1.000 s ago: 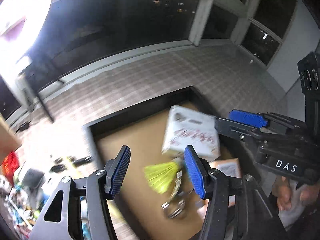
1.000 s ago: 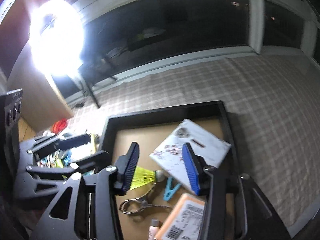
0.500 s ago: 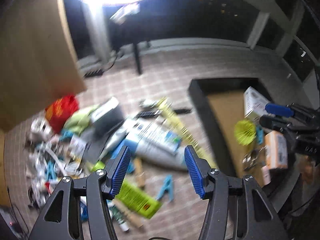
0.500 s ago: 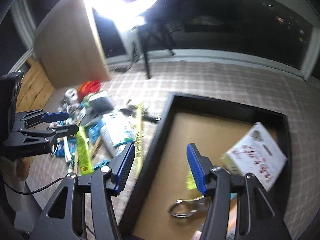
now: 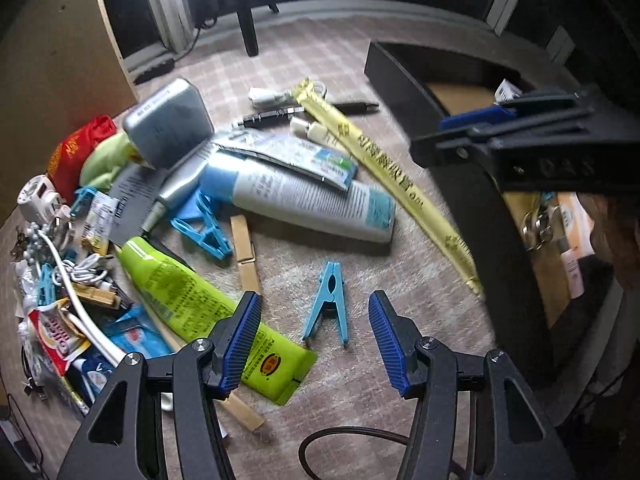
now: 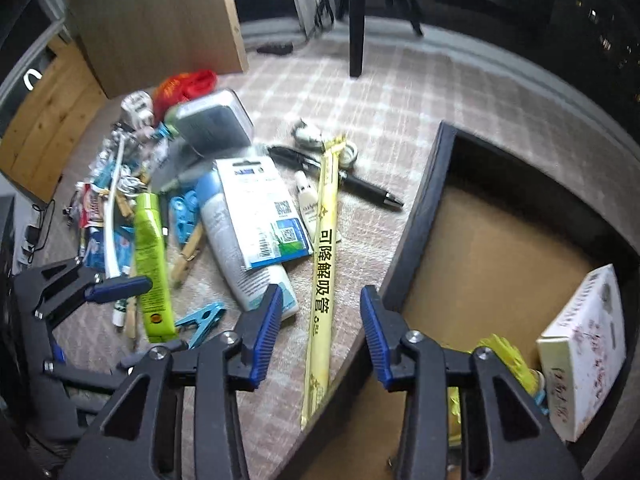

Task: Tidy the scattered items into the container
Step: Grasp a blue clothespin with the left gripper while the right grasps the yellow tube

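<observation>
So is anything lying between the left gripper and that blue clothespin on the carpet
Nothing visible does. The left gripper is open, and the blue clothespin lies alone on bare carpet just ahead of its fingers. The lime-green tube runs under the left finger but is apart from the clothespin.

The container runs off the right wrist view's lower and right edges, and the right claw's own arms cover part of the yellow item inside it. In the left wrist view the right claw hides most of the container's contents. Print on the white tube is too blurred to read
</observation>
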A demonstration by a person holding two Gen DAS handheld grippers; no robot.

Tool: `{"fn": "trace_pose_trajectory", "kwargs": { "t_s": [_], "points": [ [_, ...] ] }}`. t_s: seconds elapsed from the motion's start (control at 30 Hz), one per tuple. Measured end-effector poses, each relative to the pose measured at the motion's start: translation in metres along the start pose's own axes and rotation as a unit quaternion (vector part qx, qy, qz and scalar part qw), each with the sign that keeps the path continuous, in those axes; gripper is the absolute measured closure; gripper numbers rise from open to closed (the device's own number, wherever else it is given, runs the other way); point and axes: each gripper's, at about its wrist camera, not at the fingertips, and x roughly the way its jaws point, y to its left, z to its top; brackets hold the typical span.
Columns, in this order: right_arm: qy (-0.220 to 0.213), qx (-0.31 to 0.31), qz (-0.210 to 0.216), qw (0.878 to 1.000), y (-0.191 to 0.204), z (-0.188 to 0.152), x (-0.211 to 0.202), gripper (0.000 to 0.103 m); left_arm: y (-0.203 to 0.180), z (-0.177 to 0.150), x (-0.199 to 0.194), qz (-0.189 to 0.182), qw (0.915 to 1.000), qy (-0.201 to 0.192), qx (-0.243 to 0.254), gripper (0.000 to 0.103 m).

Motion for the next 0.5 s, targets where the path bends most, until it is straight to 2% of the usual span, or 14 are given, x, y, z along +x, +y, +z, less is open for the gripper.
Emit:
{"fn": "trace_pose_trajectory", "kwargs": {
  "t_s": [0.1, 0.37, 0.5],
  "points": [
    [0.011, -0.009, -0.007, 1.000, 0.003, 0.007, 0.012, 0.068, -0.002, -0.002, 0.010, 0.012, 0.9998, 0.008, 0.010, 0.053],
    [0.043, -0.020, -0.026, 0.999, 0.011, 0.016, 0.037, 0.069, -0.004, -0.002, 0.021, -0.004, 0.9997, 0.019, 0.015, 0.055],
    [0.055, -0.027, -0.036, 0.997, 0.012, 0.018, 0.038, 0.074, -0.007, -0.002, 0.024, -0.008, 0.9995, 0.023, 0.019, 0.057]
  ]
}}
